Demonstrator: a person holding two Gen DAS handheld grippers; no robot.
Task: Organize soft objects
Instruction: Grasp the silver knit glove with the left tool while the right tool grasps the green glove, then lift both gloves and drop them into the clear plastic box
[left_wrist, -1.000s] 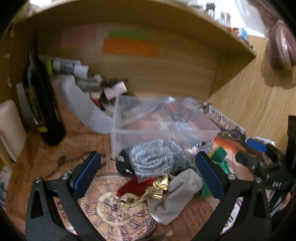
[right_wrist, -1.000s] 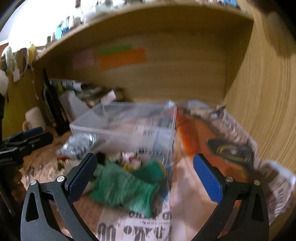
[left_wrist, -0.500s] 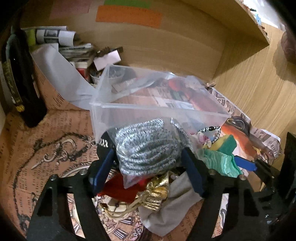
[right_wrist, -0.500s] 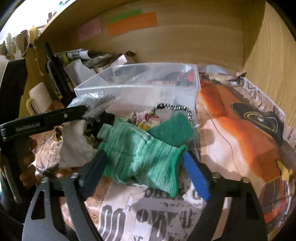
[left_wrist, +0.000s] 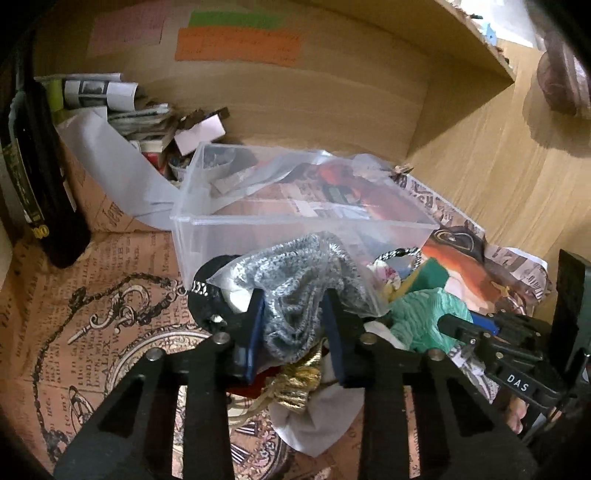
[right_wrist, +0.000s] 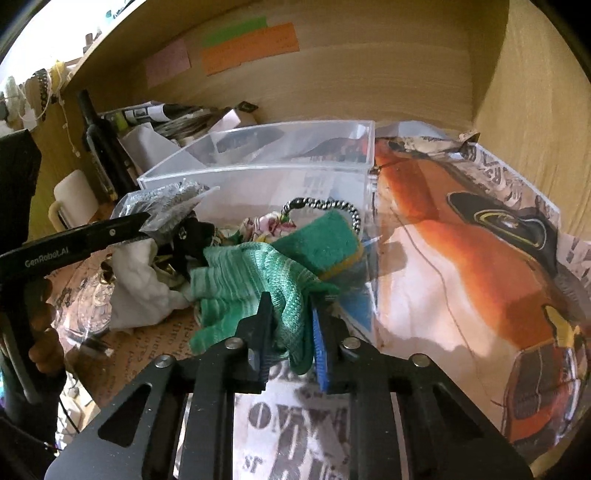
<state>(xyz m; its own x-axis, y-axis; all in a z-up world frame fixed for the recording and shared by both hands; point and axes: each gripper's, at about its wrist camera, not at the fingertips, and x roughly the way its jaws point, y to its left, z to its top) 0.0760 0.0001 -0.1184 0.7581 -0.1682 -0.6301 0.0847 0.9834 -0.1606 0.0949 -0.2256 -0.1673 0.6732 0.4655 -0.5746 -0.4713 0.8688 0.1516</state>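
Observation:
A pile of soft things lies in front of a clear plastic box (left_wrist: 295, 221) on the papered desk. My left gripper (left_wrist: 295, 314) is shut on a grey knitted item in a clear bag (left_wrist: 295, 273). Under it lie a white cloth (left_wrist: 314, 424), a gold pouch (left_wrist: 299, 380) and a red piece. My right gripper (right_wrist: 291, 321) is shut on a green knitted glove (right_wrist: 251, 280). A dark green sponge cloth (right_wrist: 325, 240), a beaded bracelet (right_wrist: 325, 205) and a floral scrunchie (right_wrist: 269, 225) lie behind the glove. The clear box shows in the right wrist view (right_wrist: 258, 177) too.
A dark bottle (left_wrist: 33, 177) stands at the left. Rolled papers and small boxes (left_wrist: 147, 118) crowd the back left corner. A wooden wall (left_wrist: 498, 166) closes the right side. A white mug (right_wrist: 70, 199) stands at the left of the right wrist view.
Both grippers moved down onto the pile and closed. The left one closed on the bagged grey knit, the right one on the green glove.

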